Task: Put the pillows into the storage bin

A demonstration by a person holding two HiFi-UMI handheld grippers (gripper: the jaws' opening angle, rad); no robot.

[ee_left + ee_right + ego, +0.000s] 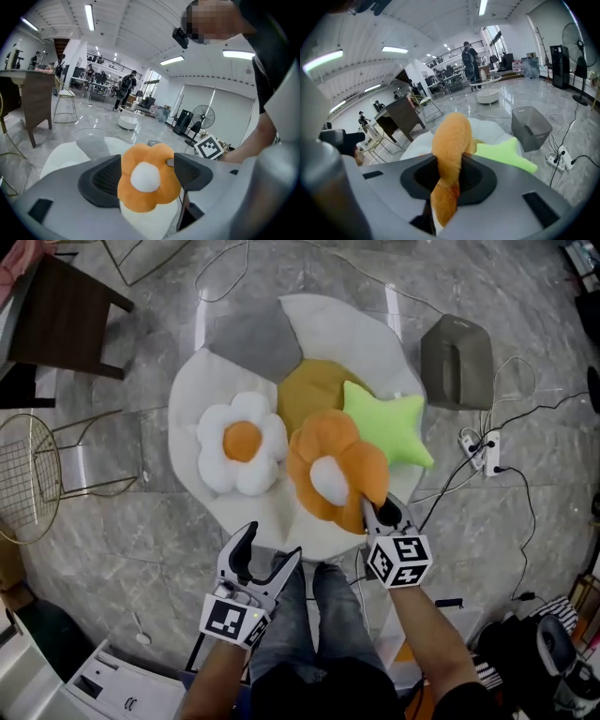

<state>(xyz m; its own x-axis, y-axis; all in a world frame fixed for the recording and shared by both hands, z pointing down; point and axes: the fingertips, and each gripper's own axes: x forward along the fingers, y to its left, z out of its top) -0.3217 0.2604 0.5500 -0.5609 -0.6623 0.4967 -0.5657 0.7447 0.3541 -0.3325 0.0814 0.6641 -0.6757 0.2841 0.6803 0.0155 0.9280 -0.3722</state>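
An orange flower pillow (333, 470) with a white centre hangs lifted over the white round pouf (187, 399), and my right gripper (373, 510) is shut on its lower petal. In the right gripper view the orange pillow (449, 140) is pinched between the jaws of the right gripper (447, 180). My left gripper (272, 545) stands open near the pouf's front edge, holding nothing; in the left gripper view the orange pillow (147, 180) shows beyond its left gripper (145, 176) jaws. A white flower pillow (242, 444), a green star pillow (389, 423), a mustard pillow (309, 385) and a grey pillow (253, 341) lie on the pouf. The grey storage bin (457, 360) stands on the floor at right.
A dark wooden table (66, 310) stands at the upper left and a wire side table (28, 474) at the left. A power strip (483, 451) with cables lies on the floor below the bin. The person's legs (309, 615) are right below the pouf.
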